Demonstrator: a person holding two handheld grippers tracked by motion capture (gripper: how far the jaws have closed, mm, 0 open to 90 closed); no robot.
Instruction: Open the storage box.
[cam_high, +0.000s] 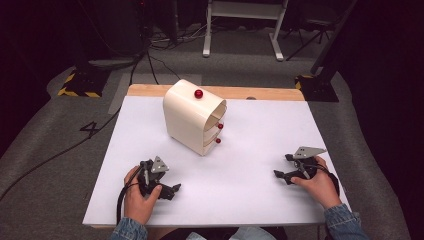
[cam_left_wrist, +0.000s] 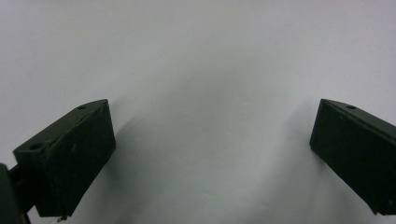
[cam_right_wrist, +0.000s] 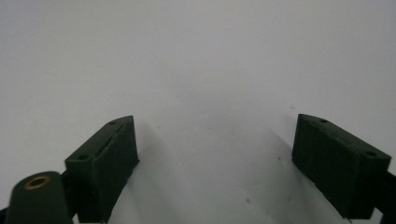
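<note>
While both tools rest released on the tabletop (cam_high: 240, 200) — left tool (cam_high: 172, 189), right tool (cam_high: 280, 175) — the cream drawer cabinet (cam_high: 192, 117) stands untouched ahead between them, its red-knobbed drawers barely open; everything remains to do.

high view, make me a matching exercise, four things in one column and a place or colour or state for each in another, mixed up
Things:
1. cream cabinet
2. round knob
3. left gripper
4. right gripper

Descriptions:
A. red, on the cabinet's upper face
B. open with nothing between its fingers, low at the table's near left
C. stands at the middle of the white table, towards the far edge
D. open with nothing between its fingers, low at the table's near right

Pairs: 1-C, 2-A, 3-B, 4-D
</note>
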